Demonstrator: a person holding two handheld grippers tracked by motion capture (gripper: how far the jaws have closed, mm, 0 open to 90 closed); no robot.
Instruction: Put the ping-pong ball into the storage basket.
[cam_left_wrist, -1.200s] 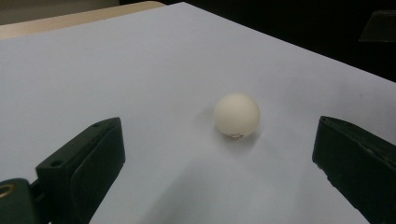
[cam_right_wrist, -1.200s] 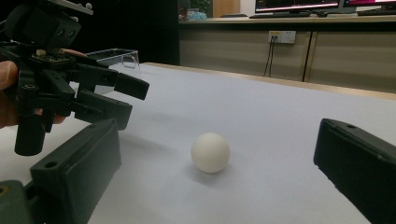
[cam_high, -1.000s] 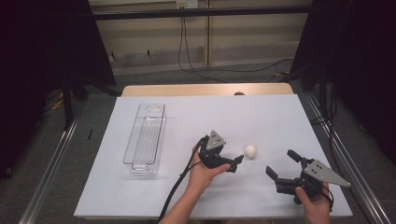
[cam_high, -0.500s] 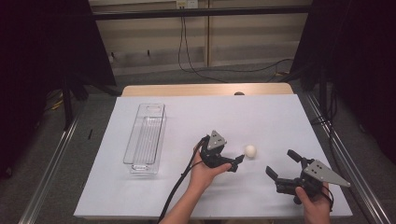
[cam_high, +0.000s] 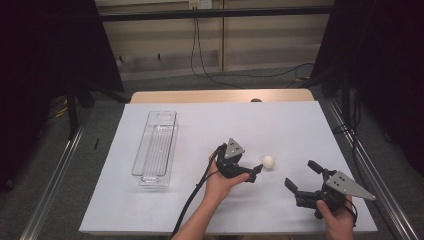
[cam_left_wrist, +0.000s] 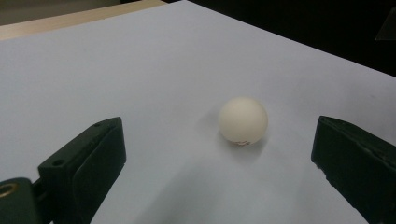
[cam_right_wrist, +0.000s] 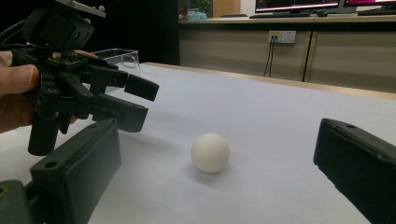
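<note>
Clear plastic bin (cam_high: 154, 147) empty, well left of my left gripper (cam_high: 254, 175). Left gripper jaws apart, white ball (cam_high: 268, 161) on white table cover (cam_high: 200, 125) just ahead of them, untouched. My right gripper (cam_high: 301, 176) right of ball, jaws wide apart, pointing toward it.

A plain white sheet (cam_high: 200, 125) is spread over the table, and a pale wood edge (cam_high: 220, 95) is seen beyond its far side. On the sheet a cream-white ball (cam_high: 268, 161) is set. Left of the ball, a clear, colourless container (cam_high: 155, 148) is seen. Both the left gripper (cam_high: 254, 175) and the right gripper (cam_high: 303, 176) are coloured black, each topped by a grey plate.
</note>
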